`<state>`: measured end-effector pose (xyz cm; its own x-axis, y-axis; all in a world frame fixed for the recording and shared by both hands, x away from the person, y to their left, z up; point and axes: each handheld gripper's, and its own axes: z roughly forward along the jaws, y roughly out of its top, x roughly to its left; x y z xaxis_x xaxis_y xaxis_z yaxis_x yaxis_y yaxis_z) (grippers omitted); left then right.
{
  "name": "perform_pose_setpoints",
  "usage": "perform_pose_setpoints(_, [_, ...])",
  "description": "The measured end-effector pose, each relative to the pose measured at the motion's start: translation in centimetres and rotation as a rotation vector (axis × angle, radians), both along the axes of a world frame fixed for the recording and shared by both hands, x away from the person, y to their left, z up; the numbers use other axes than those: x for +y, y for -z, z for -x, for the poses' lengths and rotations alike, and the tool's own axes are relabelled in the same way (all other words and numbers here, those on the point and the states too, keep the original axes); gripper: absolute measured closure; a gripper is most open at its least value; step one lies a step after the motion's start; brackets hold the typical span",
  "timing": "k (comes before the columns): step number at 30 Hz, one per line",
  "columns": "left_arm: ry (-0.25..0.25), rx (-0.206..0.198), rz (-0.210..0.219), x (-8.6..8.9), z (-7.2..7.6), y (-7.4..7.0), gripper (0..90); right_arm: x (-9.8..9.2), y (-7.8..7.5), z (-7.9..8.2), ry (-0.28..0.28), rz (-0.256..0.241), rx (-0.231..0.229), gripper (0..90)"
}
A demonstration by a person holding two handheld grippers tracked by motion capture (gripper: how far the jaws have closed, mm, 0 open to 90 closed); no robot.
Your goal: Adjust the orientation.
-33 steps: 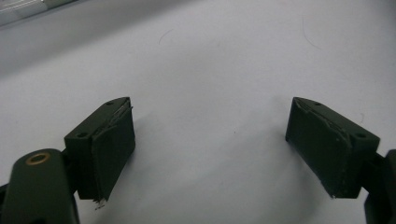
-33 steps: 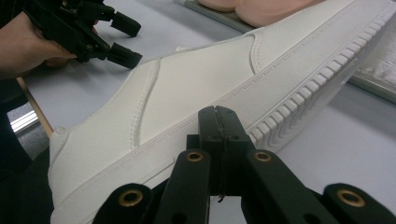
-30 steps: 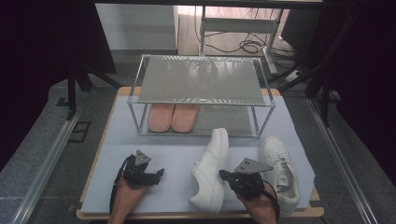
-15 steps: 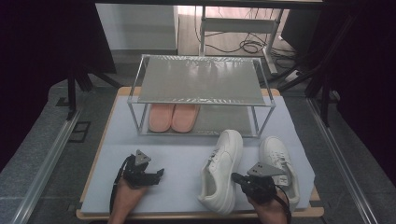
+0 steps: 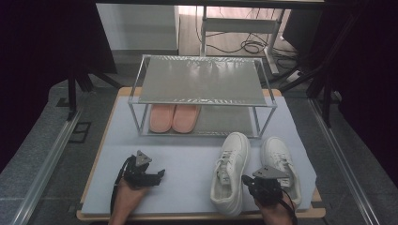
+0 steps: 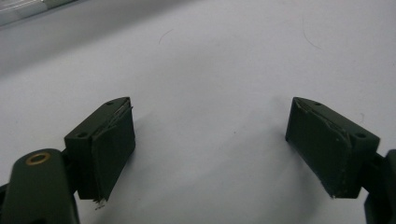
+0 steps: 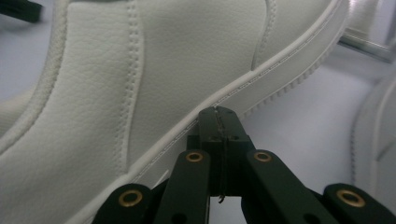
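High view: two white sneakers lie side by side at the near right of the pale mat (image 5: 187,159) that covers the counter, toes pointing toward a metal two-tier rack (image 5: 202,84) at the back. The left sneaker (image 5: 230,171) sits slightly angled, its heel near the front edge; the right sneaker (image 5: 278,157) lies just beside it. The right gripper (image 5: 256,183) rests at the heel end, between the two shoes. In the right gripper view its jaws are pressed together with nothing between them, their tip touching the left sneaker's (image 7: 154,84) sole edge. The left gripper (image 5: 152,176) lies on the mat at the near left, well apart from the shoes; in the left gripper view its jaws stand wide apart over bare mat. A pair of pink slippers (image 5: 173,117) sits on the rack's lower shelf, left side.
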<state>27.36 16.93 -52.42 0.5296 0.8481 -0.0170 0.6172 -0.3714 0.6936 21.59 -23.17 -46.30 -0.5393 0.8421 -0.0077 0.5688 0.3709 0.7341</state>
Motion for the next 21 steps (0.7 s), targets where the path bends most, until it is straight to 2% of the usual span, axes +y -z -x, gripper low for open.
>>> perform_pose_setpoints(5, [0.0, -0.001, -0.001, 0.0, 0.0, 0.0, 15.8, 0.7, 0.7, -0.3, 0.039, 0.11, -0.009, 90.0])
perform_pose_setpoints(7, [0.0, -0.001, 0.0, 0.0, 0.0, 0.0, 15.8, 1.1, 1.1, -0.5, 0.039, 0.134, -0.001, 90.0])
perform_pose_setpoints(9, [0.0, -0.001, 0.0, 0.0, 0.0, 0.0, 15.8, 1.5, 1.6, -0.8, 0.025, 0.137, 0.009, 90.0])
perform_pose_setpoints(10, [0.0, -0.001, 0.0, 0.0, 0.0, 0.0, 15.8, 1.7, 1.8, -0.9, 0.036, 0.133, 0.015, 90.0])
perform_pose_setpoints(11, [0.001, -0.001, -0.001, 0.0, 0.0, 0.0, 15.9, 1.9, 1.9, -0.9, 0.039, 0.139, 0.004, 90.0])
perform_pose_setpoints(15, [0.0, -0.001, 0.0, 0.0, 0.0, 0.0, 15.9, 2.0, 2.3, -1.3, 0.058, 0.095, 0.01, 90.0])
perform_pose_setpoints(19, [0.001, -0.001, -0.001, 0.0, 0.0, 0.0, 16.0, 2.0, 2.5, -1.3, 0.065, 0.096, 0.003, 90.0])
perform_pose_setpoints(21, [0.001, -0.001, -0.001, 0.0, 0.0, 0.0, 16.0, 2.0, 2.4, -1.3, 0.085, 0.082, -0.001, 90.0])
